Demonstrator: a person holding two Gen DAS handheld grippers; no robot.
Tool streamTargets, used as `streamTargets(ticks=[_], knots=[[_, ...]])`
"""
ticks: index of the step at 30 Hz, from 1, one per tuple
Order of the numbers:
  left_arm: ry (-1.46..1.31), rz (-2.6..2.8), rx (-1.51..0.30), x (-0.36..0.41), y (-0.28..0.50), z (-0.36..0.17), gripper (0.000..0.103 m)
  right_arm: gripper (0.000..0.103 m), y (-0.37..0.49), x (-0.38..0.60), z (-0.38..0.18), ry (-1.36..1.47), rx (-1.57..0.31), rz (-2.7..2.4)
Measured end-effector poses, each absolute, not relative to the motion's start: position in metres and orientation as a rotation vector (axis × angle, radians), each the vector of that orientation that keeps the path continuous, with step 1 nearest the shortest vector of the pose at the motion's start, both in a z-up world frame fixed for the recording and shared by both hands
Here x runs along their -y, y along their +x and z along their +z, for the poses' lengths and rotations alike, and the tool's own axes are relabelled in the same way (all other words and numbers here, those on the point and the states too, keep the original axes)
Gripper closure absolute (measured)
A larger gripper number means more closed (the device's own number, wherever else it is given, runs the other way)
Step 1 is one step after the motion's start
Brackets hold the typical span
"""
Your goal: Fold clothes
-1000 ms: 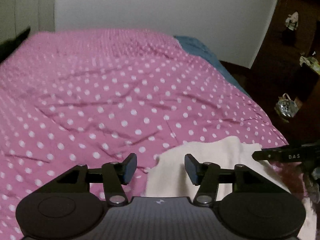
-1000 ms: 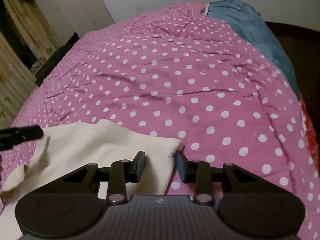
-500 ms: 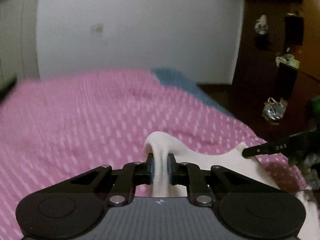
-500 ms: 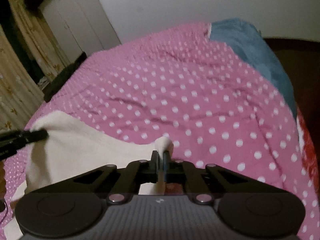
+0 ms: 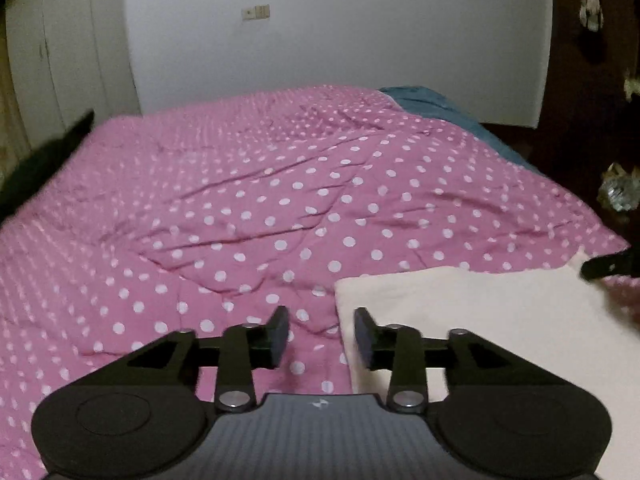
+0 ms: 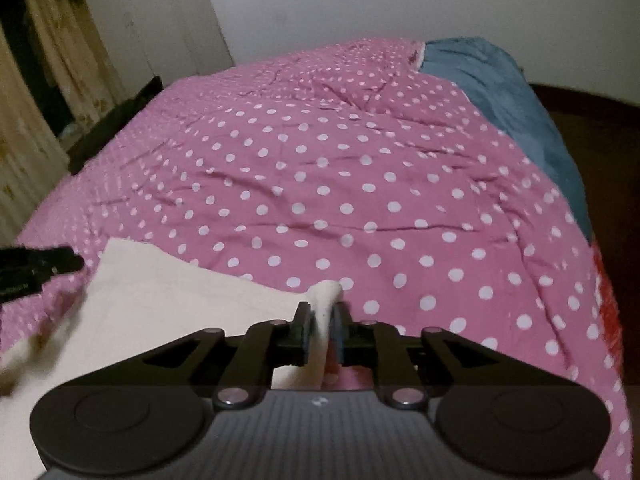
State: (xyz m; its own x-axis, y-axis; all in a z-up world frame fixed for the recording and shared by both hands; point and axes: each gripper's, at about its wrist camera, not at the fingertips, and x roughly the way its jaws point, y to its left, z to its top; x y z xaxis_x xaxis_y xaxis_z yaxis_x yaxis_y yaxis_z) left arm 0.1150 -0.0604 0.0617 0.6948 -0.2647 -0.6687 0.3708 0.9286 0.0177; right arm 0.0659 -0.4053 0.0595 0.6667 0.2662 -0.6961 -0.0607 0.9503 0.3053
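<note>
Right wrist view: right tongs pinch cream garment corner; left tongs gape empty beside its edge. Soft, light, limp cloth; grip corners.

no readable text, labels or numbers

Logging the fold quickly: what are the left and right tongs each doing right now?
Left tongs: open, holding nothing.
Right tongs: closed on a corner of the cream cloth.
</note>
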Motion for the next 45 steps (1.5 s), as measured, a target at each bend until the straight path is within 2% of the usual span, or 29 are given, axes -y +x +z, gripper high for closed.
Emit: streamTargets(ticks=[2, 7, 11, 16, 22, 29, 35, 45], knots=[[0.102, -0.368, -0.733, 0.058, 0.12, 0.067, 0.057, 0.091, 0.068, 0.406, 0.055, 0.276, -0.843, 0.187], [0.035, -0.385, -0.77, 0.058, 0.13, 0.067, 0.057, 0.09, 0.073, 0.406, 0.045, 0.282, -0.887, 0.183], [0.115, -0.329, -0.796, 0.069, 0.135, 0.05, 0.057, 0.089, 0.075, 0.401, 0.039, 0.21, -0.913, 0.136], [0.086, -0.315, -0.827, 0.061, 0.131, 0.048, 0.057, 0.087, 0.054, 0.409, 0.06, 0.179, -0.868, 0.125], [0.099, -0.429, -0.783, 0.071, 0.088, 0.078, 0.051, 0.086, 0.001, 0.41, 0.097, 0.127, -0.838, 0.151], [0.15, -0.704, -0.744, 0.106, 0.012, 0.103, 0.05, 0.085, -0.083, 0.429, 0.116, 0.135, -0.841, 0.074], [0.237, -0.979, -0.703, 0.152, -0.053, 0.113, 0.051, 0.085, -0.142, 0.45, 0.103, 0.187, -0.91, -0.016], [0.419, -1.233, -0.727, 0.208, -0.118, 0.097, 0.05, 0.075, -0.184, 0.461, 0.062, 0.281, -0.942, -0.059]])
